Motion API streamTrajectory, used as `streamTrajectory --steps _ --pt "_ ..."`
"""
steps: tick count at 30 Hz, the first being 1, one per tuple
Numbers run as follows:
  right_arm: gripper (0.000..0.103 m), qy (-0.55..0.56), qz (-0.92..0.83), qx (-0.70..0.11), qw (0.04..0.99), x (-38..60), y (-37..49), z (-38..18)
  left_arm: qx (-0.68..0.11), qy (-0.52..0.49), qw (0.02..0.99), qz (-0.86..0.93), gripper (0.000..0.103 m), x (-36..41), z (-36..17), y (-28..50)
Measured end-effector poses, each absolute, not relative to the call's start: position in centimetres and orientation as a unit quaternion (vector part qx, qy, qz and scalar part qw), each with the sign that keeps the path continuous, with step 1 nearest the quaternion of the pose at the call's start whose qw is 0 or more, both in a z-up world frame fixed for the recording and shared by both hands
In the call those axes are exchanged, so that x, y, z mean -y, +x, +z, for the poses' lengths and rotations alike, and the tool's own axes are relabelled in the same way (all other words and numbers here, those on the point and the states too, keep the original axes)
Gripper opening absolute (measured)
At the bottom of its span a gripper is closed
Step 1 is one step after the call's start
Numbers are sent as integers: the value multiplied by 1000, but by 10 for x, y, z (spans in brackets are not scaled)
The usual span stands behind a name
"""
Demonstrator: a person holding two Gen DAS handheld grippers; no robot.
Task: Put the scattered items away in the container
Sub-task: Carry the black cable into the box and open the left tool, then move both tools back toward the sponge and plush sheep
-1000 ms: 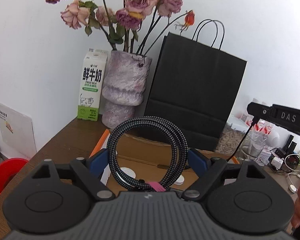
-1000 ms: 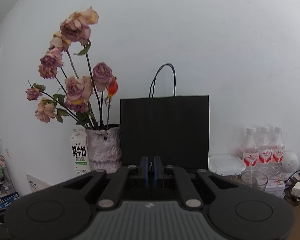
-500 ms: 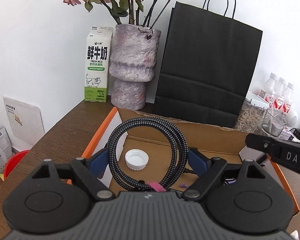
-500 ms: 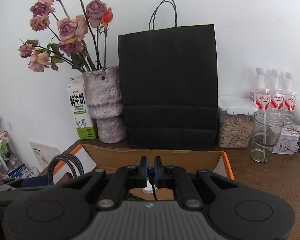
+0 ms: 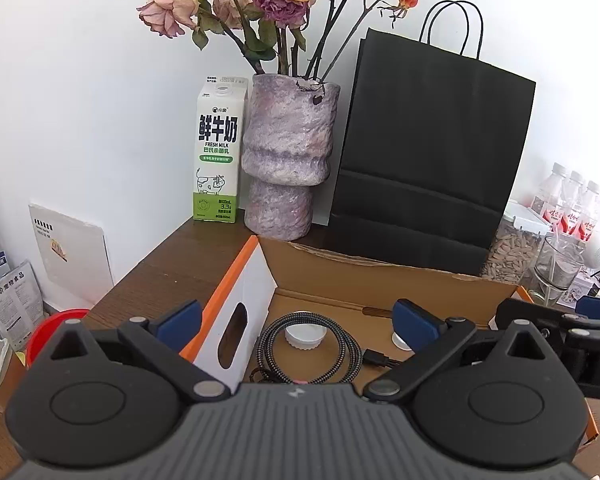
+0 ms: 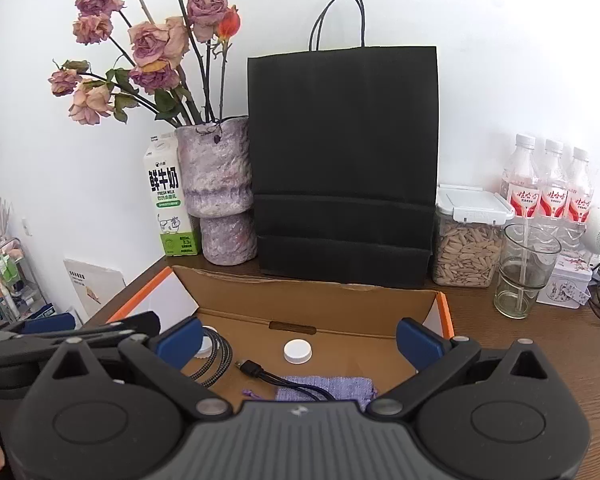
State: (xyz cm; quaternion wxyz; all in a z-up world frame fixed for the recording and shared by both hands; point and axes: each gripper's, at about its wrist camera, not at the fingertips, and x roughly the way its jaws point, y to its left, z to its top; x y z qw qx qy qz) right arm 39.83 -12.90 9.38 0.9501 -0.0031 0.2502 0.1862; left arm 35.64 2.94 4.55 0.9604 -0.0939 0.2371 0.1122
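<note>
Milk carton [image 5: 218, 148] and vase [image 5: 288, 156] stand far left against the wall, and they are not part of your job. Just in front of them lies the box [image 5: 380, 276], open at the top, and this is the container for the scattered things.

Your left gripper [image 5: 296, 322] hangs over the left part of the box. Its jaws have just been opening and now stand wide, with nothing pressed between the pads. The coiled cable [image 5: 308, 354] lies flat on the box floor below them, around a white cap [image 5: 305, 334], so I judge you opened here to let the coil drop inside. A second cap [image 6: 297, 351] rests near the middle of the floor, and a purple pouch [image 6: 328, 386] lies nearer to you, with a thin dark cord and its plug [image 6: 252, 368] across it.

Your right gripper [image 6: 298, 340] hangs over the right part of the box. Its jaws too have just been opening and are wide, with nothing between them. The plug lies loose on the floor, so it seems released there.

To the right stand the black bag [image 6: 342, 160], a jar [image 6: 470, 240], a glass [image 6: 526, 272] and bottles [image 6: 552, 188], well apart from the box.

The near wall of the box is hidden behind both gripper bodies. You cannot see whether any item is left on the table close to you.
</note>
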Motion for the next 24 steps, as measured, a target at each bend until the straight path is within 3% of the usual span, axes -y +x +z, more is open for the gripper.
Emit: streamTrajectory --steps 24 --pt "103 -25 169 -206 964 151 335 111 -202 -81 973 77 103 -15 60 300"
